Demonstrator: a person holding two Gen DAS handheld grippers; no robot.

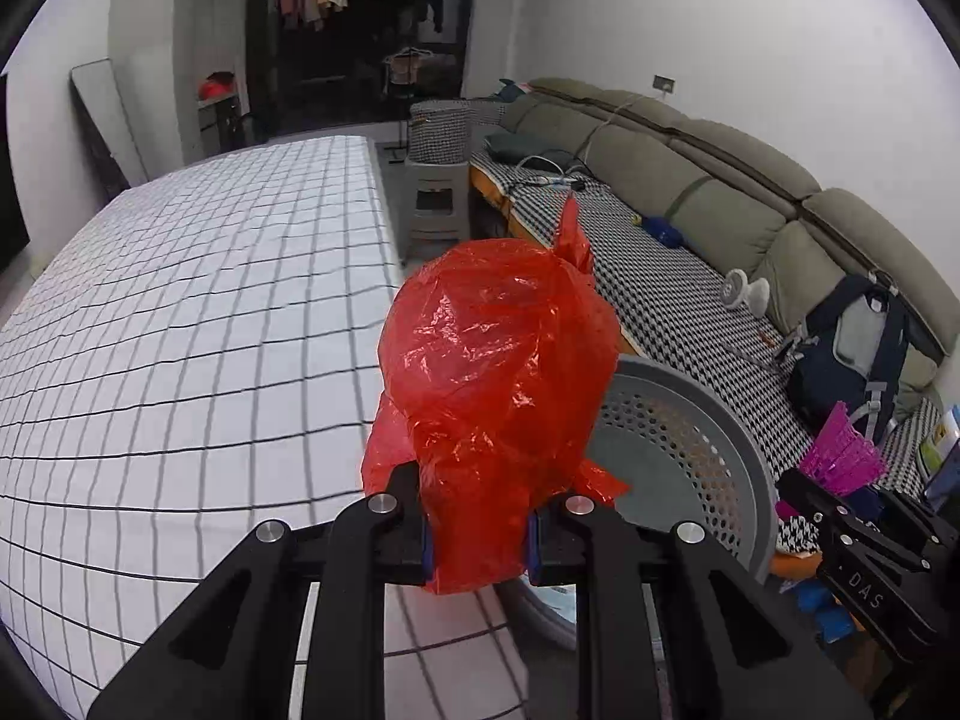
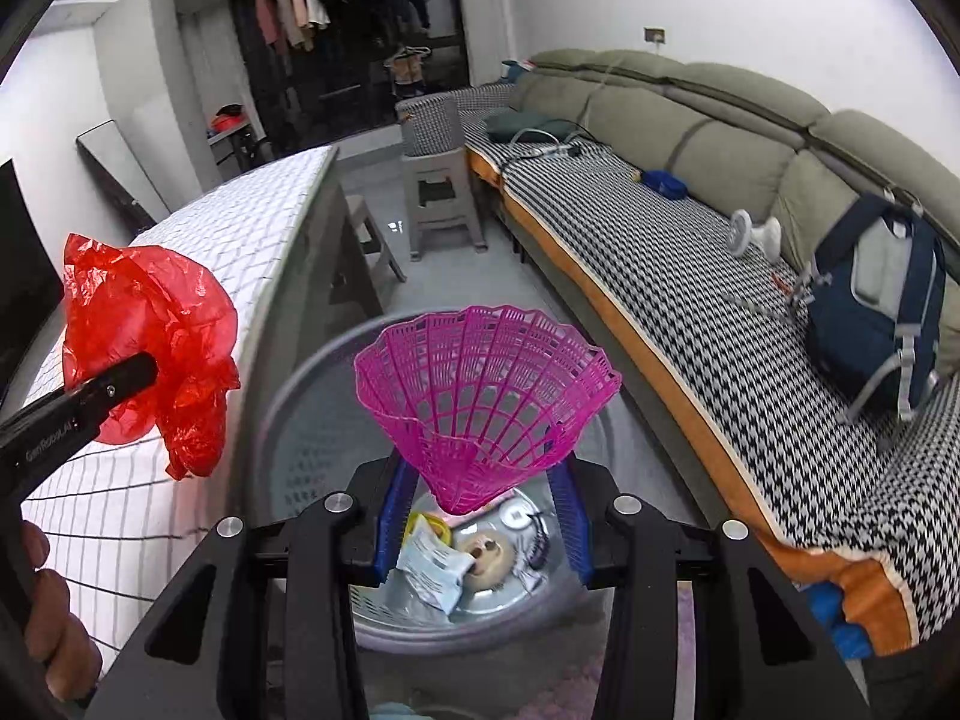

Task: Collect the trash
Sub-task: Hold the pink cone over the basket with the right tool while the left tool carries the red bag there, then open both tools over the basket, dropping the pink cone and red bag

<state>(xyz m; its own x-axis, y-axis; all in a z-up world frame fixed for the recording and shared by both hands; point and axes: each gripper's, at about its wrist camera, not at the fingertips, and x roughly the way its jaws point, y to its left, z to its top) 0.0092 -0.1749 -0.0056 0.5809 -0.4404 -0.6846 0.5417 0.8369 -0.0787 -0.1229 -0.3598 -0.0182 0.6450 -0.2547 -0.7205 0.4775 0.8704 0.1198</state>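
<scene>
Red bag (image 1: 492, 372) clamped in shut left gripper (image 1: 477, 540), beside bin (image 1: 738, 438) at 3 o'clock. Pink mesh cone (image 2: 486, 402) pinched in part-closed right gripper (image 2: 480, 531), directly over bin. Wrappers (image 2: 435, 570) already binned; both held items not yet dropped.

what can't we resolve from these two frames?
- Left wrist view: the grey bin's contents, hidden by the red plastic bag held in the left gripper.
- Right wrist view: part of the bin's floor, behind the pink mesh cone in the right gripper.
</scene>
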